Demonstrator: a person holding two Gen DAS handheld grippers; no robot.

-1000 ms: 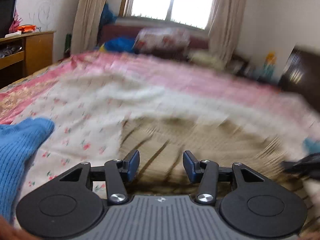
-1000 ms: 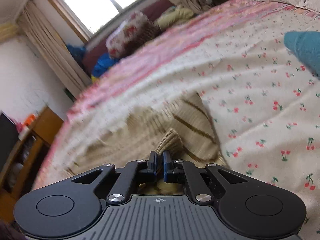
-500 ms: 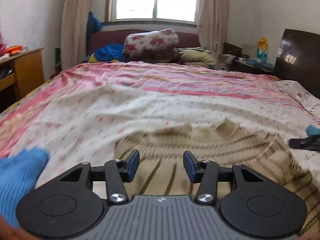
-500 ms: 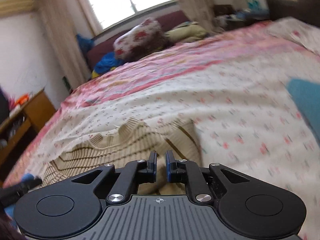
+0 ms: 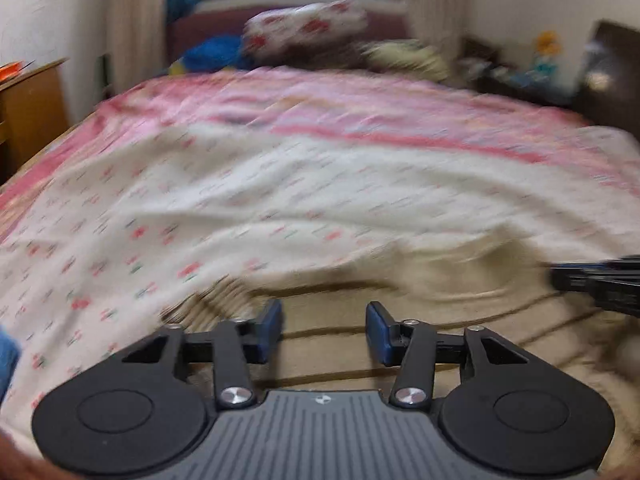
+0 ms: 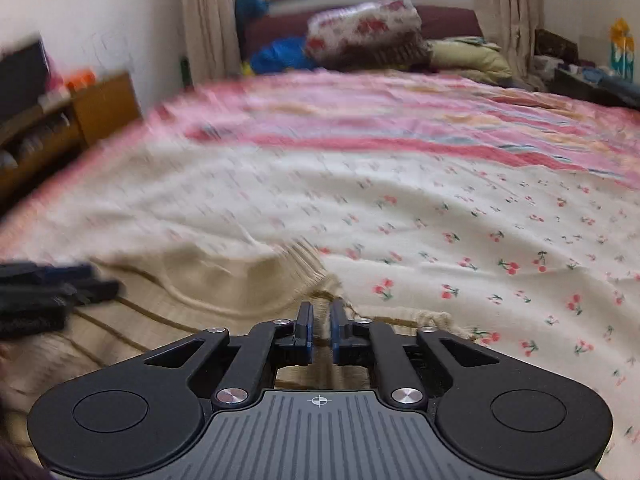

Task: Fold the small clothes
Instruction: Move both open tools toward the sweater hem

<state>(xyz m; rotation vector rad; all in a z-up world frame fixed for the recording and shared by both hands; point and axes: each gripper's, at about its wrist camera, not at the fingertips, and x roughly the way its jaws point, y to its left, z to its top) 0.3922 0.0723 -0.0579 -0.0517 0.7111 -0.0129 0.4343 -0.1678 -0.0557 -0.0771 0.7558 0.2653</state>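
Note:
A beige knit sweater with thin brown stripes [image 5: 460, 320] lies spread on the bed, also in the right wrist view [image 6: 200, 304]. My left gripper [image 5: 324, 330] is open and empty, just above the sweater's left part. My right gripper [image 6: 320, 330] has its jaws nearly closed, a narrow gap between the pads, at the sweater's ribbed right edge [image 6: 312, 268]; whether cloth is pinched between them is unclear. The right gripper's tips show at the right of the left wrist view [image 5: 592, 280], and the left gripper at the left of the right wrist view [image 6: 52, 288].
The bed has a white cherry-print sheet [image 6: 500, 240] and a pink striped blanket [image 6: 380, 120] behind it. Pillows and bedding [image 6: 364, 32] are piled under the window. A wooden cabinet [image 6: 72, 116] stands at the left. A blue garment [image 5: 6, 360] lies at the left edge.
Both grippers have swung and moved over the sweater, and the views are blurred. The right jaws have opened a little from tightly shut. The blue garment has slid almost out of the left view.

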